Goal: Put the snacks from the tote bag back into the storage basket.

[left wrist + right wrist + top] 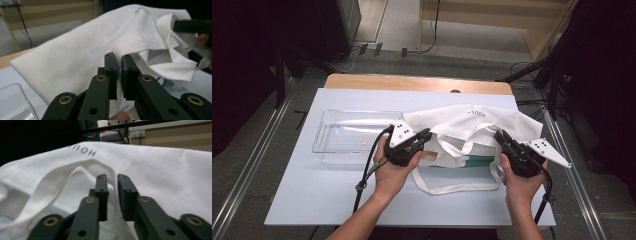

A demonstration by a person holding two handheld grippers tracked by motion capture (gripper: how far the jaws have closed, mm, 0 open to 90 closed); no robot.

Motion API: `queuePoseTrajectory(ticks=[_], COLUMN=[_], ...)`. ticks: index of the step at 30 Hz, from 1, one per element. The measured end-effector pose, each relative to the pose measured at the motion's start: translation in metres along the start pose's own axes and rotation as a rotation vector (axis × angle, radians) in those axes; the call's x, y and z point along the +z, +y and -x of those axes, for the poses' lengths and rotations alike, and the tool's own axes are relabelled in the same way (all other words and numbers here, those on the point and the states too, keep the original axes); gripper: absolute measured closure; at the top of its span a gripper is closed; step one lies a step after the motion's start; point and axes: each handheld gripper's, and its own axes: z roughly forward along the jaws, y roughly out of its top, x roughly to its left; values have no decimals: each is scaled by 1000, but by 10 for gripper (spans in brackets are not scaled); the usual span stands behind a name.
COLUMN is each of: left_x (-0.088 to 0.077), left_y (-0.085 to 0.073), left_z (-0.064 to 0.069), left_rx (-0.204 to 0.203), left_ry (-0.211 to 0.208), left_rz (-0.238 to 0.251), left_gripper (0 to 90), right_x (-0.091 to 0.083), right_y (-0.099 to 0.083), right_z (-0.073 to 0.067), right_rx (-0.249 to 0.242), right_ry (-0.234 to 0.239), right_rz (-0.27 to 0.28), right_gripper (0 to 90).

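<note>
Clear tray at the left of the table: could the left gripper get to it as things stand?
Probably not at once. The left gripper is shut on the white bag's edge. The clear tray lies just beside that hand, nothing between, so releasing the cloth should free the way.

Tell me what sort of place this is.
Probably a lab or recording workspace, not a home. A table with a pale blue top stands on bare grey floor between metal rails, cables trail behind it, and an office chair shows in the right gripper view.
</note>
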Motion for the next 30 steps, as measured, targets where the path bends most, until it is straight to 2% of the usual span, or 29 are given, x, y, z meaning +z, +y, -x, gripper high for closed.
queuePoseTrajectory(ticks=[3,5,7,8,12,14,16,18,19,21,22,23,26,27,28,30], left_x=[0,1,2,4,6,6,5,5,5,5,4,4,5,5,5,6], left_y=[9,15,17,19,20,21,21,21,21,22,22,22,22,22,22,22], left_z=[-7,-11,-13,-15,-18,-20,-22,-21,-21,-22,-22,-23,-23,-23,-23,-23], left_rx=[-43,-63,-72,-82,-104,-130,-127,-125,-125,-135,-136,-136,-133,-131,-131,-131], left_ry=[-31,-38,-40,-40,-54,-62,-64,-65,-65,-67,-68,-67,-70,-69,-69,-71], left_rz=[6,3,3,6,6,11,11,11,11,13,10,12,13,14,14,17], left_gripper=[890,893,893,895,896,896,896,896,896,896,896,897,897,896,896,897], right_x=[-7,-13,-16,-26,-39,-48,-58,-61,-61,-61,-63,-66,-62,-57,-54,-49], right_y=[-4,-7,-8,-13,-23,-30,-38,-46,-46,-57,-61,-65,-69,-73,-75,-77], right_z=[-6,-11,-13,-20,-30,-32,-28,-19,-19,-2,5,13,26,32,37,43], right_rx=[-16,-29,-34,-46,-65,-89,-46,-31,-31,25,25,46,99,142,183,228], right_ry=[51,71,75,85,105,77,31,-39,-39,-82,-117,-151,-182,-186,-177,-145], right_rz=[-18,-23,-22,-5,14,33,48,22,22,-44,-49,-49,-79,-99,-99,-98], right_gripper=[672,586,558,511,483,491,529,596,596,666,689,703,660,633,611,551])
